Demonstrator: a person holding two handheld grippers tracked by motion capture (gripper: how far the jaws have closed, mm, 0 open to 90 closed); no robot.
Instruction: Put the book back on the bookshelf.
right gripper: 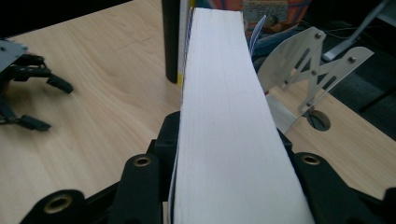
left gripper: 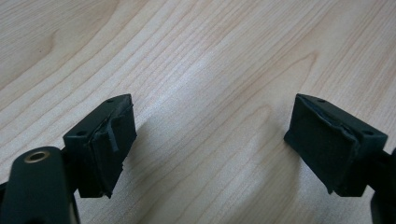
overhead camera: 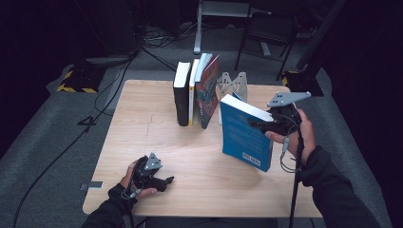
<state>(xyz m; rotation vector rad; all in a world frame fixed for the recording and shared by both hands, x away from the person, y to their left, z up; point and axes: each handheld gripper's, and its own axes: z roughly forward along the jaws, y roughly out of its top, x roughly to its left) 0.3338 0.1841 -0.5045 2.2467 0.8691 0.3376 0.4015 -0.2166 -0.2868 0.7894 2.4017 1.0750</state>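
While the right gripper (overhead camera: pixel 259 124) has its jaws clamped on either cover of the blue book (overhead camera: pixel 243 134), you can see in the right gripper view how the white page edge (right gripper: pixel 224 116) runs straight up between the two black jaws, so it's a solid grip across the book's thickness. From the high view the book is held off the tabletop (overhead camera: pixel 142 128), tilted, with its lower corner hanging above the wood at the right side, just to the right of the row of standing books (overhead camera: pixel 196 92). That row is a black one, a yellow-spined one and a colourful one leaning a bit, all near the back edge. Right behind the blue book there's a metal bookend (right gripper: pixel 312 65) with cut-out slots, standing upright close to the row.

Over on the other side, the left gripper (overhead camera: pixel 167 181) is down near the front left of the tabletop, well apart from the books. Its jaws are spread wide with nothing between them, just bare wood grain in the left gripper view (left gripper: pixel 210 130). The person's hand (overhead camera: pixel 134 180) is wrapped round its body, with the cable trailing off by the sleeve.
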